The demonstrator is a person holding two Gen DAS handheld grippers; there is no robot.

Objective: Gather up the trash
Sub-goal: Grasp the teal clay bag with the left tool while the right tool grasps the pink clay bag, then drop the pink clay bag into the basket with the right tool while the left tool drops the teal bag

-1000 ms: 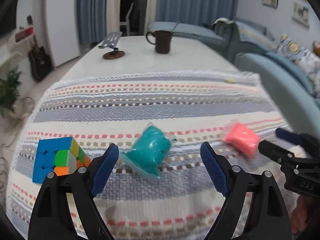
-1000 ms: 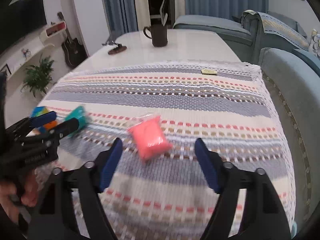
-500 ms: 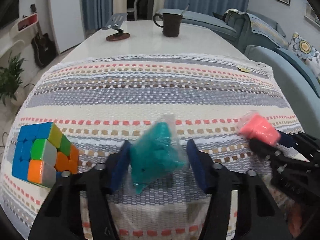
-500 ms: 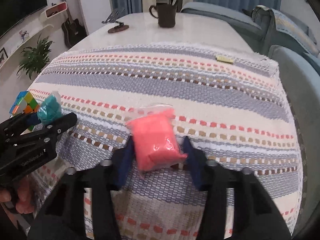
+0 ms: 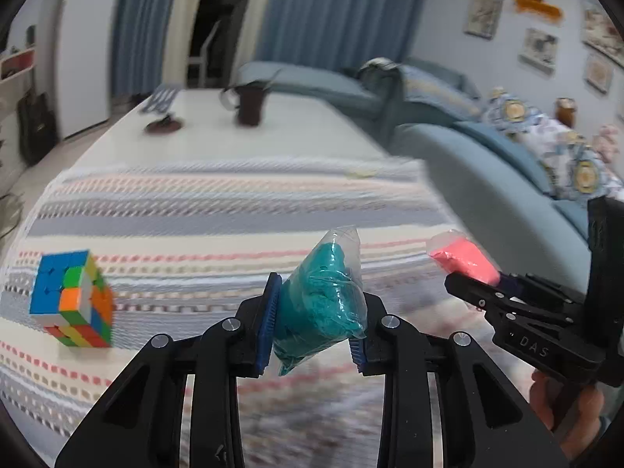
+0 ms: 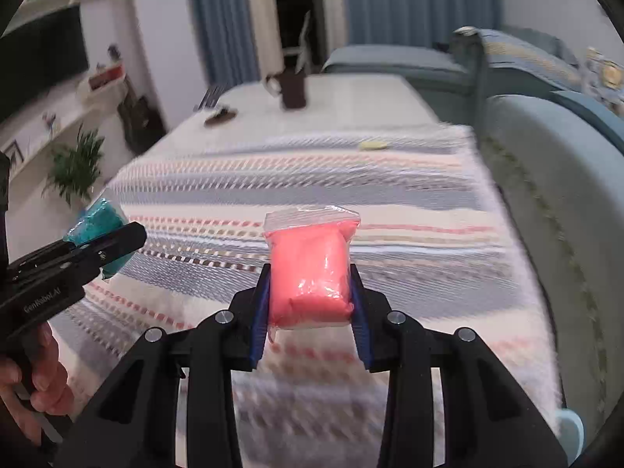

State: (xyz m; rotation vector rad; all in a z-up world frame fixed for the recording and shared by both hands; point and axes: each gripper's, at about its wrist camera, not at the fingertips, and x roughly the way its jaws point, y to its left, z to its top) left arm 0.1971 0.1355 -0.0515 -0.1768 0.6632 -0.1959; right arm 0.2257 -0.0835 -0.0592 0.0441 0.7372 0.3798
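The long white worktop (image 5: pixel 312 132) runs away from me, and its near half is covered by a woven cloth striped in grey, cream and dashed red (image 5: pixel 218 210). A blue-grey upholstered sofa (image 5: pixel 487 179) stands just beside the worktop on my right. At the far end of the bare worktop stands a dark brown mug (image 5: pixel 249 107), with a small dark stand (image 5: pixel 163 124) to its left; both are blurred. On the cloth, to the left of my left tool, sits a multicoloured puzzle cube (image 5: pixel 72 298), well apart from both bags.

My left tool (image 5: pixel 312 331) is closed narrowly on a clear plastic bag stuffed with teal material (image 5: pixel 321 304); the blue pads (image 5: pixel 269 327) press its two sides and the bag's top corner tilts up to the right. The bag appears raised off the cloth. My right tool (image 6: pixel 310 304) clamps a clear plastic bag of pink material (image 6: pixel 310 273) in the same way, upright between its pads, the sealed clear strip on top. In each wrist view the other tool shows at the edge, its bag in its grip. A small pale yellow scrap (image 6: pixel 372 144) lies on the far edge of the cloth.
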